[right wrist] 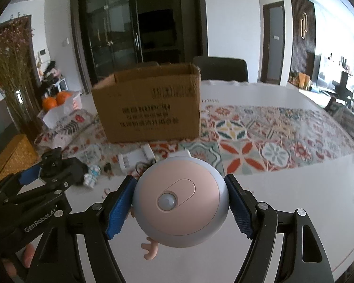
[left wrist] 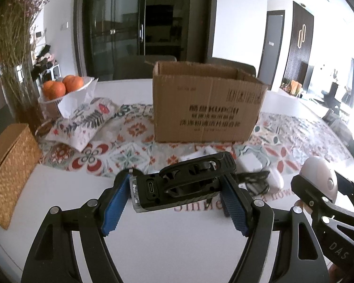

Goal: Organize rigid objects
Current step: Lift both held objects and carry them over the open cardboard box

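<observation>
My left gripper point(left wrist: 174, 195) is shut on a black device point(left wrist: 177, 186) with a USB port and a clear end, held above the white table. My right gripper point(right wrist: 180, 202) is shut on a round pink and grey gadget point(right wrist: 180, 200) with a small sensor dome and pink antler feet. That round gadget point(left wrist: 321, 179) also shows at the right of the left wrist view, and the left gripper point(right wrist: 33, 176) shows at the left of the right wrist view. An open cardboard box point(left wrist: 207, 103) point(right wrist: 151, 103) stands ahead on the patterned runner. Small white items point(right wrist: 134, 158) and keys lie before it.
A woven basket point(left wrist: 9, 172) sits at the left table edge. A bowl of oranges point(left wrist: 61, 87), a floral pouch point(left wrist: 87, 122) and a vase of dried flowers point(left wrist: 14, 54) stand at the back left. Dark chairs stand behind the box. A hand point(right wrist: 18, 259) shows at lower left.
</observation>
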The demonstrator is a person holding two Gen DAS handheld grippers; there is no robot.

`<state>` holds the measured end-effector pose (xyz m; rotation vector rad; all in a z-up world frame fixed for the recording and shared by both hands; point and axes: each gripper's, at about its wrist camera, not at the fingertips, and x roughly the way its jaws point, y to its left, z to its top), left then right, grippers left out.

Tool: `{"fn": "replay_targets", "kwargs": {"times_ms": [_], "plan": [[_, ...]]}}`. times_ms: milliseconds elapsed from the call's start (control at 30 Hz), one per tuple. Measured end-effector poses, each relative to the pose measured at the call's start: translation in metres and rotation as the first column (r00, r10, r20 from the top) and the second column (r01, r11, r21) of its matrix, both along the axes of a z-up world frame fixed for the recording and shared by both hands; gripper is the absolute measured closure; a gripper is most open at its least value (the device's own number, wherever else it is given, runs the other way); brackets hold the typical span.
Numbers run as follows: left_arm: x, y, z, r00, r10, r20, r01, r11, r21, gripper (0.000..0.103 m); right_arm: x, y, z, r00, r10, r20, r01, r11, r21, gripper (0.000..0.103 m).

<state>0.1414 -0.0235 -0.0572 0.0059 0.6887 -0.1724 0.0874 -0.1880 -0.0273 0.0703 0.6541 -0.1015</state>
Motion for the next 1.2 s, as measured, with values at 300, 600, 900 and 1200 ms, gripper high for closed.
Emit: {"fn": "replay_targets", "kwargs": {"times_ms": [300,600,900,1200], "plan": [[0.018,-0.001,0.030,0.999,-0.031,0.045,0.030,0.999,0.011,0.027,0.019,0.002,0.026,0.998,0.017,0.057,-0.017,1.000,0.004,0.027],[0.046,-0.004,0.056,0.995,-0.071,0.067,0.069,0.997,0.031,0.027,0.048,-0.001,0.059,0.994,0.013,0.111,-0.009,0.999,-0.037,0.027],[0.077,-0.008,0.085,0.992,-0.100,0.081,0.096,0.994,0.051,0.027,0.079,0.000,0.085,0.991,0.045,0.128,-0.037,0.997,-0.063,0.027],[0.109,-0.016,0.107,0.987,-0.147,0.070,0.143,0.988,0.059,0.027,0.118,-0.010,0.105,0.993,0.071,0.096,-0.068,0.997,-0.030,0.027]]}}
